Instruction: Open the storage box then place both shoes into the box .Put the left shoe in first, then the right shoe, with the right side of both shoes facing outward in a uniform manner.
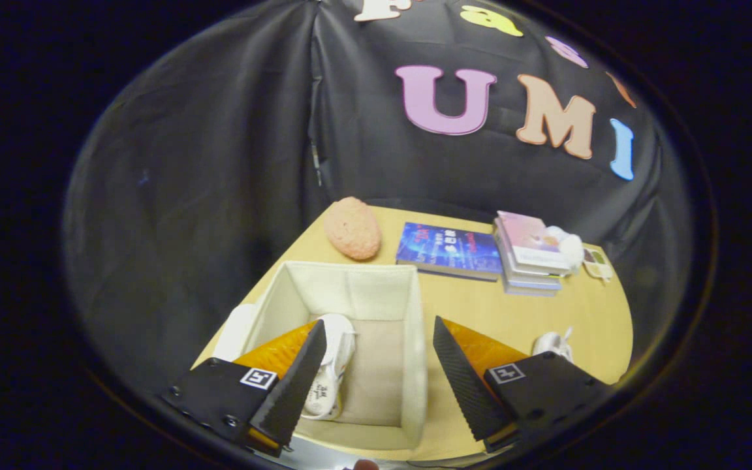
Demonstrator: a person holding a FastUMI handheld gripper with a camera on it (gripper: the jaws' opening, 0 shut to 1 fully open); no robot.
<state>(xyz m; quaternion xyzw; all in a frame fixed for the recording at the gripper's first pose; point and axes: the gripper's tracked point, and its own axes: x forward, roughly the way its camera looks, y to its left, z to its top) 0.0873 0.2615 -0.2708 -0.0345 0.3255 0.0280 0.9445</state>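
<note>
The storage box (376,307), a cream fabric bin with its top open, stands on the tan table (546,313) directly below the gripper (376,372). One white shoe (331,372) lies inside the box along its left wall, partly covered by the left finger. The gripper's two fingers (294,385) are spread wide apart with nothing between them, the left one over the box's left side and the right one just outside the box's right wall. A second white shoe (553,343) sits on the table to the right of the box, peeking out behind the right finger. Beyond the box lie a pink textured oval object (352,227), a blue book (449,250) and, further right, a stack of books (529,253).
</note>
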